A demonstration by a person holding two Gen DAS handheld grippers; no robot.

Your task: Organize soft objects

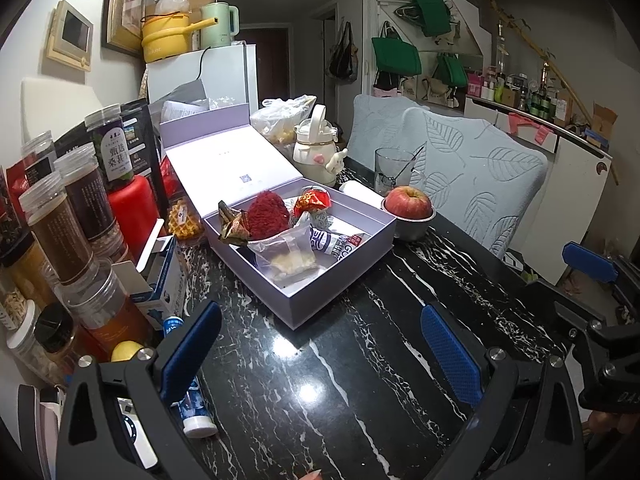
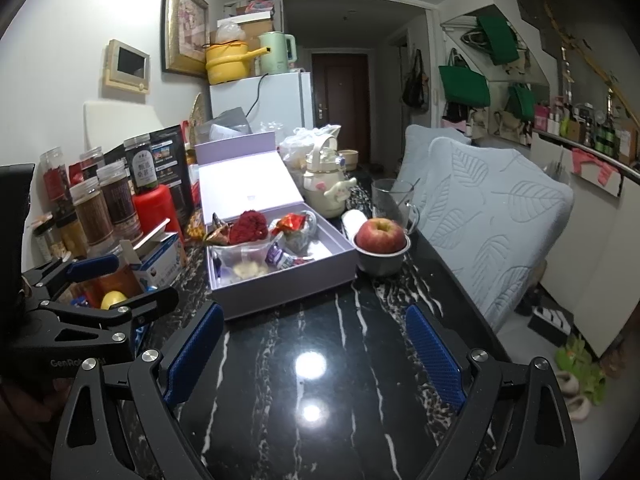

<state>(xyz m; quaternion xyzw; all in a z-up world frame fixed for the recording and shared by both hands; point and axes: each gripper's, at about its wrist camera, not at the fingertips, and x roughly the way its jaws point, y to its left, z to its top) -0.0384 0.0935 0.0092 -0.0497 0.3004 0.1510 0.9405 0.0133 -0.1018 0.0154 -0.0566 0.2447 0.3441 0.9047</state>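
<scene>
Both grippers (image 1: 320,344) (image 2: 316,352) hover spread above table (image 2: 320,400).

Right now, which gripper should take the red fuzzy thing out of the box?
Left, slightly. The left gripper is open and empty, with the red fuzzy thing ahead, a little left of centre, in the box. The right gripper is open too, but the item sits further left in its view.

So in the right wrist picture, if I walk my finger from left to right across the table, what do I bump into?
Brown jars → red bottle → purple box → apple in its metal bowl → pale blue cushion.
</scene>
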